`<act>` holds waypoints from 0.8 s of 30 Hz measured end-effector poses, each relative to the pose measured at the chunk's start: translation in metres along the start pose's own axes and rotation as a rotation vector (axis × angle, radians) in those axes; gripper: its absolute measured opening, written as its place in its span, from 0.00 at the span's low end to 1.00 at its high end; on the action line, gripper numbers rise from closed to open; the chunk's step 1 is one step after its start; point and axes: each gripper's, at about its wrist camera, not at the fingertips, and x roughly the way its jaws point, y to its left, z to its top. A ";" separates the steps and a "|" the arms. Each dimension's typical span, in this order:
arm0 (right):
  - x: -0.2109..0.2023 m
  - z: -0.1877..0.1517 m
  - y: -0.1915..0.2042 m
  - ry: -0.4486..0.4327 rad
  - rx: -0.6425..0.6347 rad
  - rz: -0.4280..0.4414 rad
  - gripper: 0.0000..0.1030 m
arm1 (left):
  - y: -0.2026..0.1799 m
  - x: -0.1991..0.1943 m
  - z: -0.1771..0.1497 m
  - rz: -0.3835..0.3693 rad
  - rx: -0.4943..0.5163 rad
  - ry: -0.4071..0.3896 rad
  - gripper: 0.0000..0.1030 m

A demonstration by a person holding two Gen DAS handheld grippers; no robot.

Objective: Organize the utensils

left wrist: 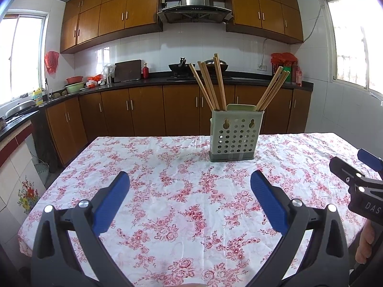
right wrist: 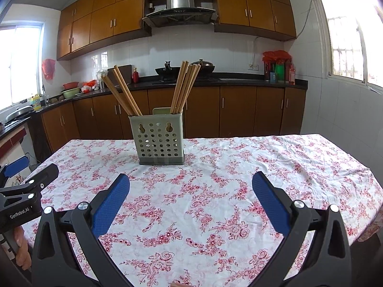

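Left wrist view: the left gripper (left wrist: 190, 179) hovers above a table covered by a white cloth with pink roses (left wrist: 182, 203), its blue-padded fingers (left wrist: 112, 201) spread wide apart with nothing between them. Ahead, near the far edge, stands a pale green perforated utensil holder (left wrist: 235, 136) on a grey base. Wooden chopsticks (left wrist: 210, 83) stand in it in two bunches, one leaning left, the other (left wrist: 271, 91) leaning right. At the right edge the right gripper (left wrist: 359, 177) shows from the side; the letters "DAS" can be read on its black body, and fingers of the person's hand (left wrist: 365, 244) wrap the handle below. Its spread cannot be judged from here.

Right wrist view: the right gripper (right wrist: 191, 179) is likewise held over the cloth (right wrist: 203, 203), fingers (right wrist: 270, 203) wide apart and empty. The utensil holder (right wrist: 158, 138) sits ahead, left of centre, with chopsticks (right wrist: 124, 91) fanning left and a second bunch (right wrist: 185, 86) tilting right. At the left edge the left gripper (right wrist: 26, 179) bears the printed label "GenRobot.AI" (right wrist: 19, 212). Behind, a range hood (right wrist: 180, 7) hangs between wooden cabinets.
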 end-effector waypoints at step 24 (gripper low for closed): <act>0.000 0.000 -0.001 0.002 0.000 0.001 0.98 | 0.001 0.002 -0.002 -0.003 -0.007 0.008 0.96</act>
